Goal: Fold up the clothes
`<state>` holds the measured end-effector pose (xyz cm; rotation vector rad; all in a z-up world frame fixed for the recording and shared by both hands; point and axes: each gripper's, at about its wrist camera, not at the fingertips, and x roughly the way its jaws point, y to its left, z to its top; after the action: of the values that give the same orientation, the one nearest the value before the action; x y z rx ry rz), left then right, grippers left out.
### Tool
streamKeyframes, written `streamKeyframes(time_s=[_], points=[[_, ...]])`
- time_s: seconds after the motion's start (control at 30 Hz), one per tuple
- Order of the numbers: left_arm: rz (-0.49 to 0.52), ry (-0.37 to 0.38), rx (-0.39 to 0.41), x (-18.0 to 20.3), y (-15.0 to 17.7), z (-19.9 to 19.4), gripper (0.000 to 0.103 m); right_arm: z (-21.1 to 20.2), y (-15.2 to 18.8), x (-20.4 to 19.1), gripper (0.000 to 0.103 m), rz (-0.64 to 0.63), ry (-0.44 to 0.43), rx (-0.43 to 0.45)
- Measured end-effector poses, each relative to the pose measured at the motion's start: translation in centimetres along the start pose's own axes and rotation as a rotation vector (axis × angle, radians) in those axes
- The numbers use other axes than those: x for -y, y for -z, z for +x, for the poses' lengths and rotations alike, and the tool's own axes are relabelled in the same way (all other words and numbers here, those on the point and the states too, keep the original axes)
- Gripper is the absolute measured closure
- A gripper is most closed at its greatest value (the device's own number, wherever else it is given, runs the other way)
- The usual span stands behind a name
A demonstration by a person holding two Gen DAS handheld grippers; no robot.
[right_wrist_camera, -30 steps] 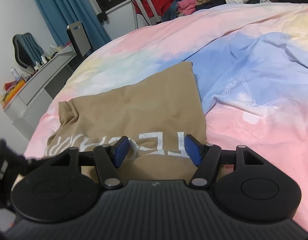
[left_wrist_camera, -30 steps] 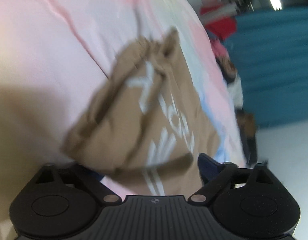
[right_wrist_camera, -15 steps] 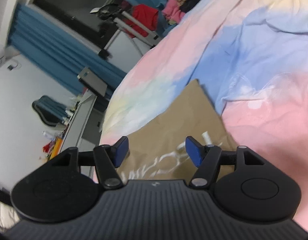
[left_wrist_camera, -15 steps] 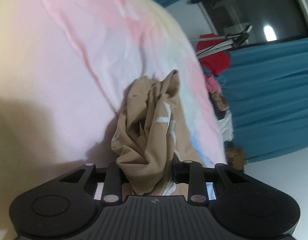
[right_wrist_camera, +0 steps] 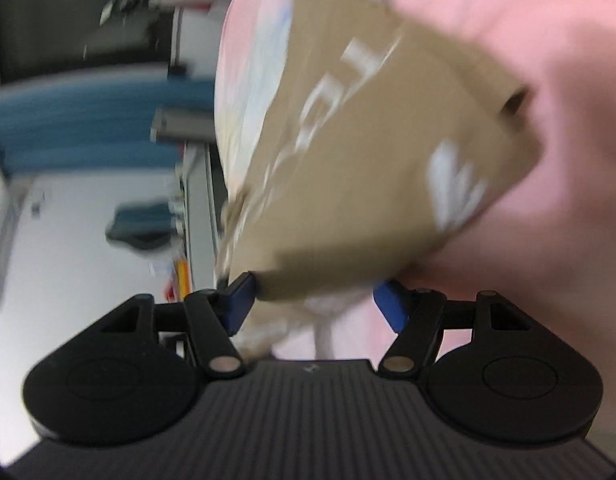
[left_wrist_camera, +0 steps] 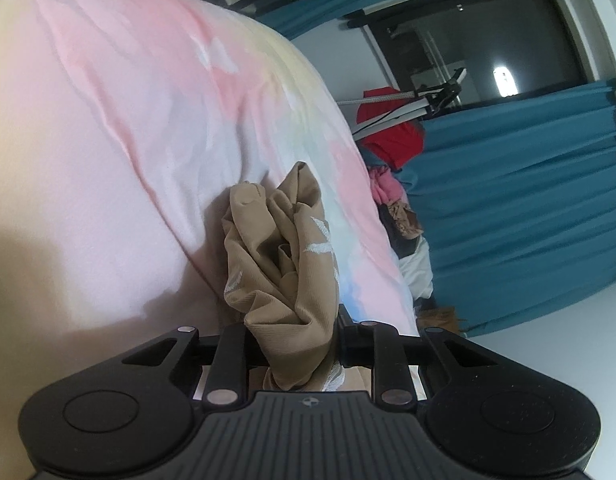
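A tan garment with white lettering lies on a pastel pink and blue duvet (left_wrist_camera: 108, 140). In the left wrist view my left gripper (left_wrist_camera: 294, 332) is shut on a bunched corner of the tan garment (left_wrist_camera: 284, 256), which crumples up between the fingers. In the blurred right wrist view my right gripper (right_wrist_camera: 313, 300) is open, its blue pads (right_wrist_camera: 238, 304) wide apart, with the near edge of the tan garment (right_wrist_camera: 367, 160) lying between them. That view is rolled sideways.
Teal curtains (left_wrist_camera: 527, 208) and a dark window stand beyond the bed. A pile of clothes (left_wrist_camera: 391, 192) and a red garment on a stand (left_wrist_camera: 391, 136) lie at the bed's far end. A grey desk (right_wrist_camera: 196, 200) stands beside the bed.
My left gripper closed on the garment's corner and bunched it up. My right gripper stayed open, rolled sideways and moved down to the garment's edge.
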<state>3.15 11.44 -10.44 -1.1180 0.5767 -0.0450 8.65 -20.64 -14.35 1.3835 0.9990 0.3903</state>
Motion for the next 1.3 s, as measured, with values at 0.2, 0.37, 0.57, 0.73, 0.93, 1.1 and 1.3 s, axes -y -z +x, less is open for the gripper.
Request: streamKeyframes(time_s=[0.2,0.37,0.57,0.73,0.93,1.1,1.3], points=[[0.016,0.004,-0.003,0.0,0.1,-0.4,0.078,0.0,-0.6,1.2,0.034,0.079,-0.026,0.009],[0.011,0.052,0.008,0.0,0.1,-1.0,0.079,-1.0,-0.4,1.5,0.032,0.133,-0.021,0.033],[0.037,0.165,0.059,0.9,0.2,-2.3,0.079,-1.9,-1.0,2.2,0.021,0.176,-0.051,0.071],[0.048,0.172,0.071,1.1,0.3,-2.8,0.079,-2.8,-1.9,2.0,0.037,0.143,-0.040,0.141],[0.087,0.116,0.079,2.5,0.4,-2.6,0.079,-5.3,-1.5,-1.0,0.072,-0.044,-0.009,0.241],[0.073,0.129,0.012,7.9,0.3,-1.0,0.079,-9.3,-3.2,-4.0,0.074,-0.056,-0.081,0.346],[0.064,0.116,-0.122,17.5,1.4,6.6,0.079,-14.6,-10.0,-8.2,0.074,-0.073,-0.096,0.479]])
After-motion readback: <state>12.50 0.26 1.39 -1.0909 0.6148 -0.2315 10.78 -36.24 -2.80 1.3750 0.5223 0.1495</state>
